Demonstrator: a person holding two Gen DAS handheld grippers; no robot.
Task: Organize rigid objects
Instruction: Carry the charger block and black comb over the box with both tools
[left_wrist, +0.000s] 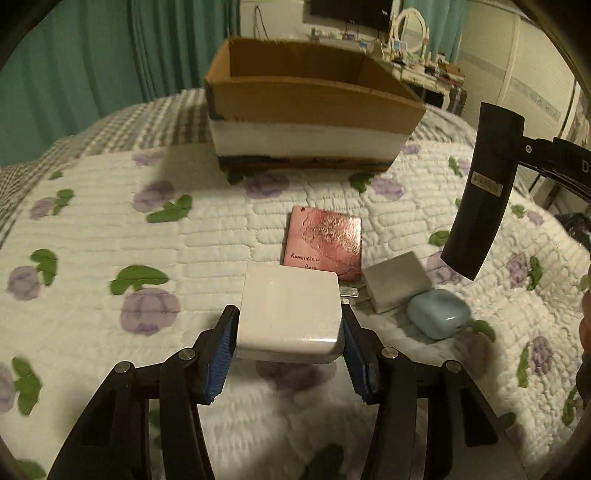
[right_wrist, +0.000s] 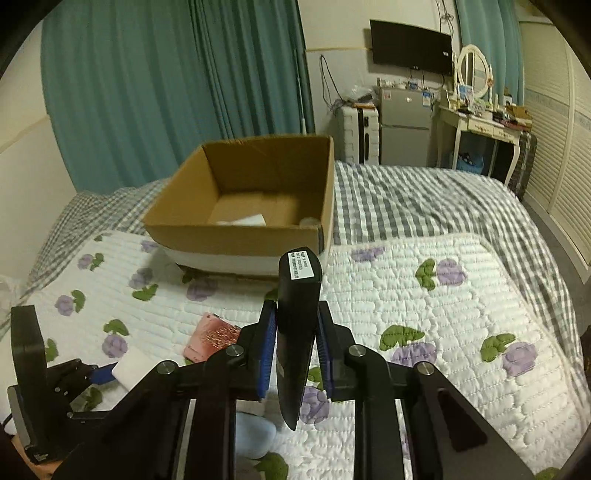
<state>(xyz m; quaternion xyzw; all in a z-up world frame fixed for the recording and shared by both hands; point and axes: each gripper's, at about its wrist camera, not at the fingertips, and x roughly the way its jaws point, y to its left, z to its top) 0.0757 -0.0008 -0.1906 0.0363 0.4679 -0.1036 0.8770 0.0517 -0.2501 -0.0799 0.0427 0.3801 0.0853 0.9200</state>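
My left gripper (left_wrist: 289, 310) is shut on a white square block (left_wrist: 290, 314), its blue pads pressing both sides just above the quilt. Behind it lie a pink box (left_wrist: 323, 240), a small white plug adapter (left_wrist: 395, 286) and a pale blue case (left_wrist: 437, 314). My right gripper (right_wrist: 295, 306) is shut on a slim black slab (right_wrist: 297, 332) with a white label, held upright over the bed. That slab (left_wrist: 476, 192) hangs at the right of the left wrist view. An open cardboard box (right_wrist: 236, 236) stands beyond, with a white item (right_wrist: 243, 220) on its floor.
A white quilt with purple flowers (right_wrist: 424, 295) covers the near bed, over a grey checked sheet (right_wrist: 424, 199). Teal curtains (right_wrist: 166, 92) hang behind the box. A small fridge (right_wrist: 404, 125), a suitcase and a dressing table (right_wrist: 480, 122) stand past the bed's far end.
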